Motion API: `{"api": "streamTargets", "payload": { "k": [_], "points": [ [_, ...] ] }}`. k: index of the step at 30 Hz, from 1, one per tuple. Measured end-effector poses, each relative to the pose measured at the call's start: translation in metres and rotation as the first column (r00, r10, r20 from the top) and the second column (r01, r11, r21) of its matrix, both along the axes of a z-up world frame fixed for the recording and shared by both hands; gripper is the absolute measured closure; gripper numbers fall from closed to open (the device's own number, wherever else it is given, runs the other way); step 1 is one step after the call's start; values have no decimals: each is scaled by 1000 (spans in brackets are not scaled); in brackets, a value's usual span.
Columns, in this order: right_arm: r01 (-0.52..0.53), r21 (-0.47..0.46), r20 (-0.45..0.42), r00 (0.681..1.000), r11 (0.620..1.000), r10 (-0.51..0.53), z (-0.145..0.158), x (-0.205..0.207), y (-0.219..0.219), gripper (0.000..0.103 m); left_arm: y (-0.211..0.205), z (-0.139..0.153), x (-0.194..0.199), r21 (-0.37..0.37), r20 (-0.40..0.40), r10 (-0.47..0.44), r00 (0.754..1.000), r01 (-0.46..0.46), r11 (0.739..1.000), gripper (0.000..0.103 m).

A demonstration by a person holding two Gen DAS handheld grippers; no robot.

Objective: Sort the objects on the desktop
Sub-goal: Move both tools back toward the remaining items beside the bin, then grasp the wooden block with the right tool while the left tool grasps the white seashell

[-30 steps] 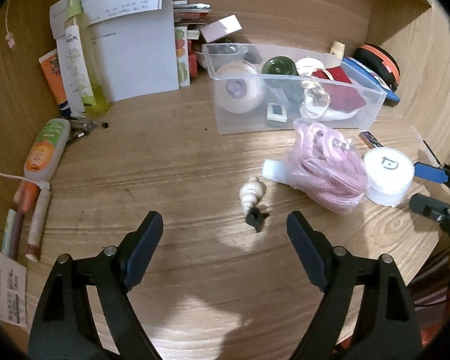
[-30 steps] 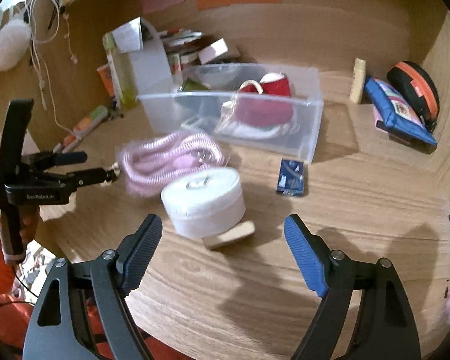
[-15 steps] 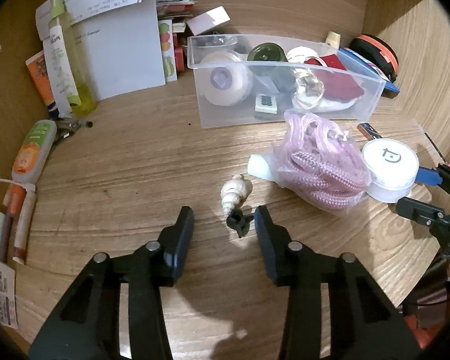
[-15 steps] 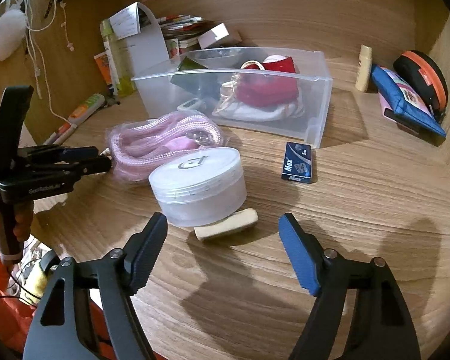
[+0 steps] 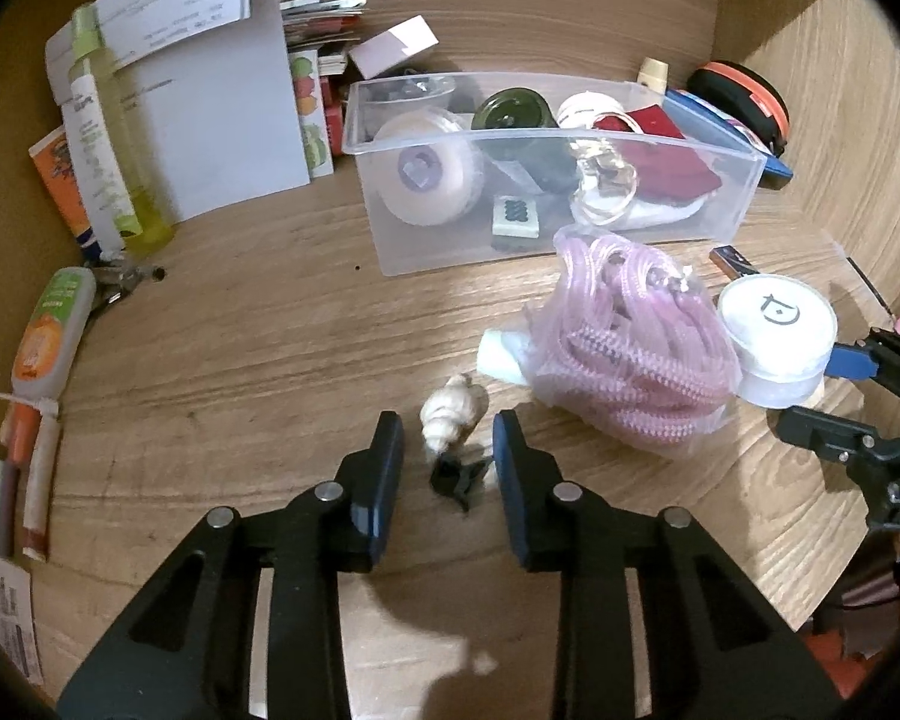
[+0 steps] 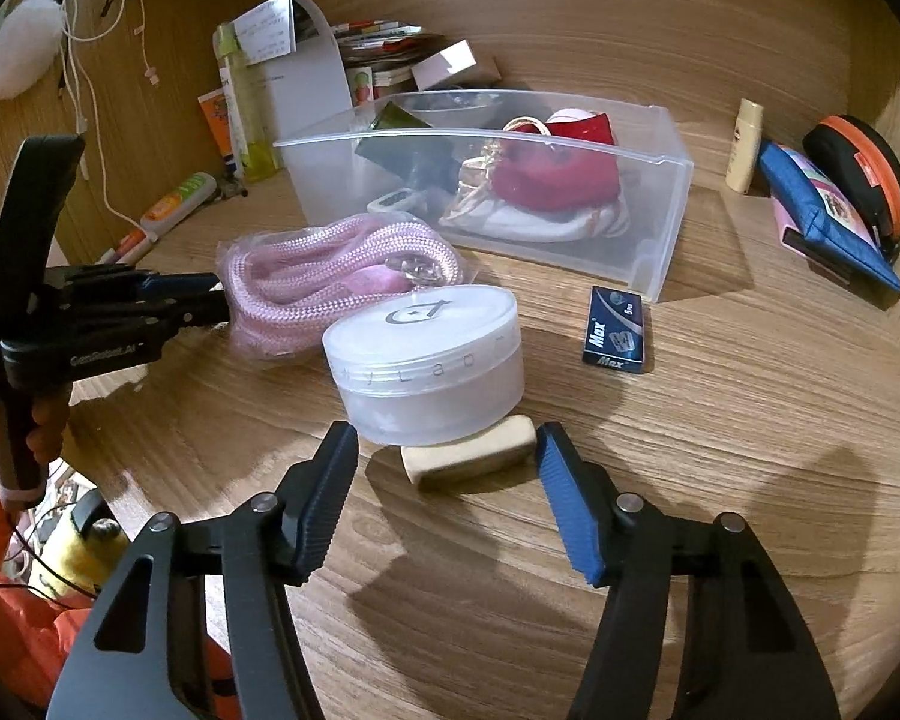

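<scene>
In the left wrist view my left gripper (image 5: 448,444) is partly closed, its fingers either side of a small white shell (image 5: 452,411) with a black clip (image 5: 457,476), not touching it. A bag of pink rope (image 5: 630,354) and a round white jar (image 5: 777,336) lie to the right. A clear plastic bin (image 5: 534,174) with several items stands behind. In the right wrist view my right gripper (image 6: 444,462) is open, its fingers flanking a beige eraser-like block (image 6: 468,457) under the jar's (image 6: 429,354) front edge.
A blue "Max" box (image 6: 617,337) lies right of the jar. Blue pouch (image 6: 822,210) and orange-black case (image 6: 864,174) sit far right. Papers, a yellow bottle (image 5: 111,150) and tubes (image 5: 48,330) line the left. The desk's front edge is near both grippers.
My left gripper has narrowed from wide open and moved forward around the shell and clip. My right gripper has moved closer to the jar and beige block and narrowed a little.
</scene>
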State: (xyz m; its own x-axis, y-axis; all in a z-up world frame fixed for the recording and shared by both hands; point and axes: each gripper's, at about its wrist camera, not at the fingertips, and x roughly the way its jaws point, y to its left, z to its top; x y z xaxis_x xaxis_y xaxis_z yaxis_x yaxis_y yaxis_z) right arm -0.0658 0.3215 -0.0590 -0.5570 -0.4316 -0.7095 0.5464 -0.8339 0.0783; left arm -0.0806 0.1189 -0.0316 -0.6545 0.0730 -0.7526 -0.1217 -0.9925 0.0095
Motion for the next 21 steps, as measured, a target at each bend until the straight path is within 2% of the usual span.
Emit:
{"api": "streamTargets", "payload": {
  "k": [4, 5, 7, 12, 21],
  "points": [
    [4, 2, -7, 1000, 1000, -4, 0, 0, -1, 55, 3, 0, -3, -1, -8, -7, 1000, 7, 1000, 77],
    [9, 6, -11, 1000, 1000, -9, 0, -1, -1, 57, 4, 0, -3, -1, -8, -10, 1000, 10, 1000, 84],
    [23, 7, -14, 1000, 1000, -23, 0, -2, 1, 65, 4, 0, -2, -1, -11, -5, 1000, 5, 1000, 83],
    [40, -37, 26, 999, 999, -39, 2, -9, 11, 66, -2, 1, 0, 30, -13, 18, 1000, -18, 999, 83],
    [67, -85, 2, 998, 994, -67, 20, -8, 28, 66, -14, 16, 6, 88, -49, 58, 997, -53, 995, 83]
  ]
}}
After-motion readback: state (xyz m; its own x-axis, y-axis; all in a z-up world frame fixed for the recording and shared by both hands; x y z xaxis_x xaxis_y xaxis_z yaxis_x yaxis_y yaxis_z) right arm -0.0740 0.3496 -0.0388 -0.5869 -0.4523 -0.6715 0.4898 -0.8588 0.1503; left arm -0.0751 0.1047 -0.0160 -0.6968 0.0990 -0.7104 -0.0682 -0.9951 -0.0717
